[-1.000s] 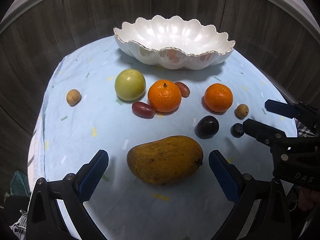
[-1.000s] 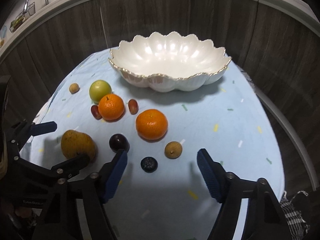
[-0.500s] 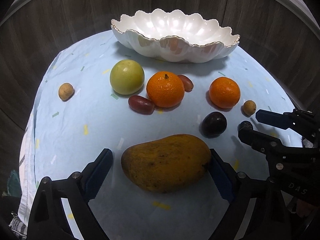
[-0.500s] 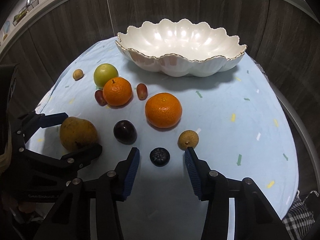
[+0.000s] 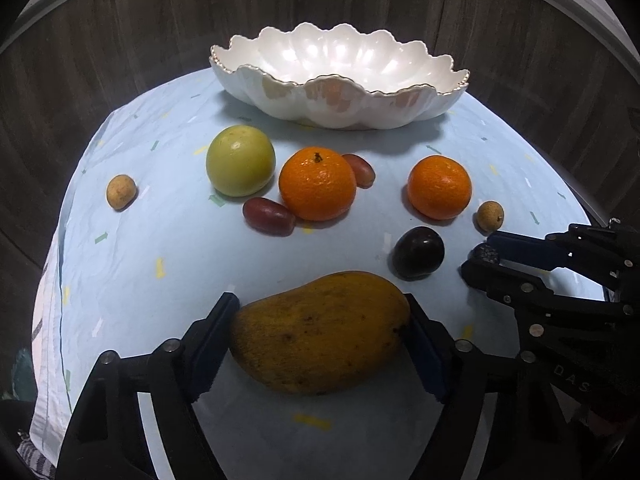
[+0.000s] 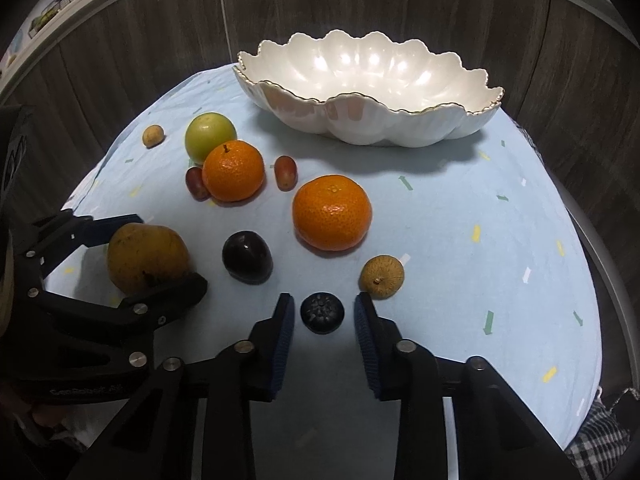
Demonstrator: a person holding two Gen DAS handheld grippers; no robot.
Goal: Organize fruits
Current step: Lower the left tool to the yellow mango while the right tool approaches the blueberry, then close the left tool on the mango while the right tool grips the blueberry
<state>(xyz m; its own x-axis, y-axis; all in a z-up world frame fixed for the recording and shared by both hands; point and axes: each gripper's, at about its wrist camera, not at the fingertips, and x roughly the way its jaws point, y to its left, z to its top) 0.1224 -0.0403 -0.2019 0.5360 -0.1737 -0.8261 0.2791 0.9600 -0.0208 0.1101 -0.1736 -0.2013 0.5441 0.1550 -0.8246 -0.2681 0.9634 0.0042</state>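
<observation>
My left gripper [image 5: 320,312] is shut on the yellow mango [image 5: 320,332], a pad touching each end; the mango lies on the blue cloth. It also shows in the right wrist view [image 6: 148,258]. My right gripper [image 6: 323,312] is open around a small dark blueberry [image 6: 322,313], with a gap on each side. The white scalloped bowl [image 5: 340,100] stands empty at the back. Two oranges [image 5: 317,184] [image 5: 439,187], a green apple [image 5: 240,160] and a dark plum [image 5: 418,253] lie between.
Two red grapes [image 5: 269,216] [image 5: 360,169] lie by the middle orange. One tan longan [image 5: 121,191] lies far left, another [image 6: 382,276] just beyond my right finger. The blue cloth [image 6: 480,280] ends at dark wood panels behind.
My left gripper moved forward and closed onto the mango. My right gripper moved down to the blueberry and narrowed around it.
</observation>
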